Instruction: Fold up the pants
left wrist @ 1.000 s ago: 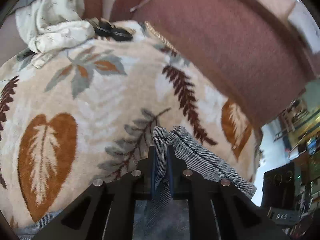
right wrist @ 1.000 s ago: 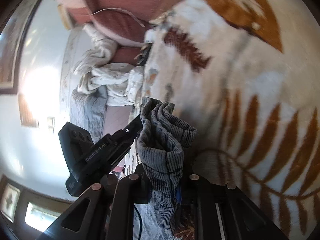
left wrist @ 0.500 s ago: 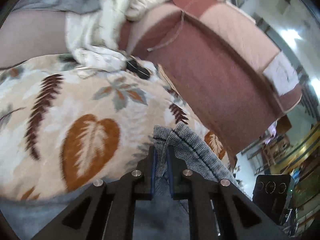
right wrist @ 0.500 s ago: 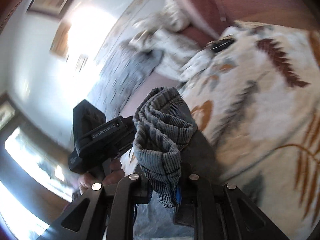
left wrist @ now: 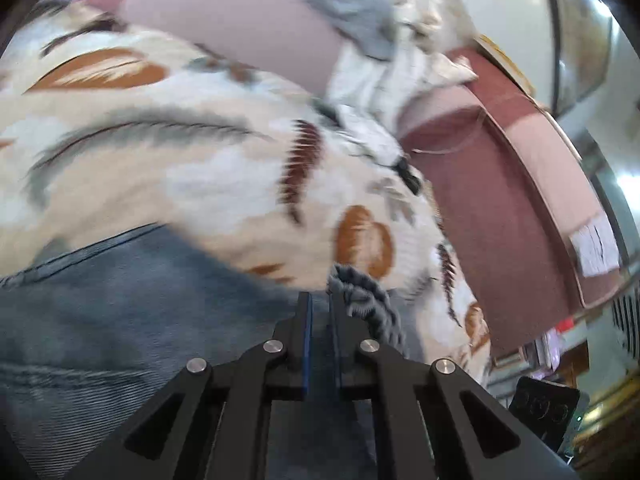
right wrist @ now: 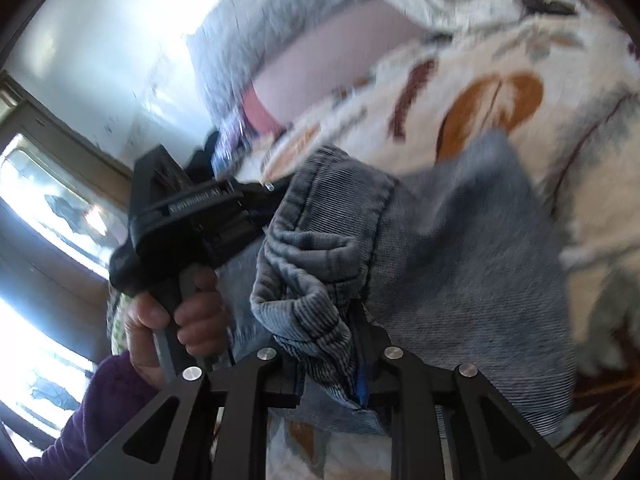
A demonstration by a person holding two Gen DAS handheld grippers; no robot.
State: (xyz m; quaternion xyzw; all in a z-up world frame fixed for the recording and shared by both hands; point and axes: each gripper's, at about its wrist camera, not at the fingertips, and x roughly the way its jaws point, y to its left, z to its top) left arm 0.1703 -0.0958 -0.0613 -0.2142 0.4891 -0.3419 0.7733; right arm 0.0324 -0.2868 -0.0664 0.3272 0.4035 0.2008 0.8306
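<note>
Pants (right wrist: 460, 248): grey-blue denim, spread over blanket; bunched hem end lifted at both grippers. Long axis not readable, frames blurred.
Hem (left wrist: 364, 296): ribbed bunch just right of left fingertips, touching right finger.
Left gripper (left wrist: 319, 300): fingers nearly together; whether cloth is pinched between pads cannot be told.
Right gripper (right wrist: 330, 356): narrow gap, jaws have just been opening; folded hem still between fingers, pads pressing on it.
Left hand (right wrist: 176, 316): wraps left gripper's handle; purple sleeve (right wrist: 92, 412) below.
Blanket (left wrist: 180, 168): cream, rust and grey leaf print.
Sofa (left wrist: 500, 200): maroon back behind blanket; pale clothes (left wrist: 400, 72) heaped on it.
Room: bright window (right wrist: 36, 208) at left in right view.
</note>
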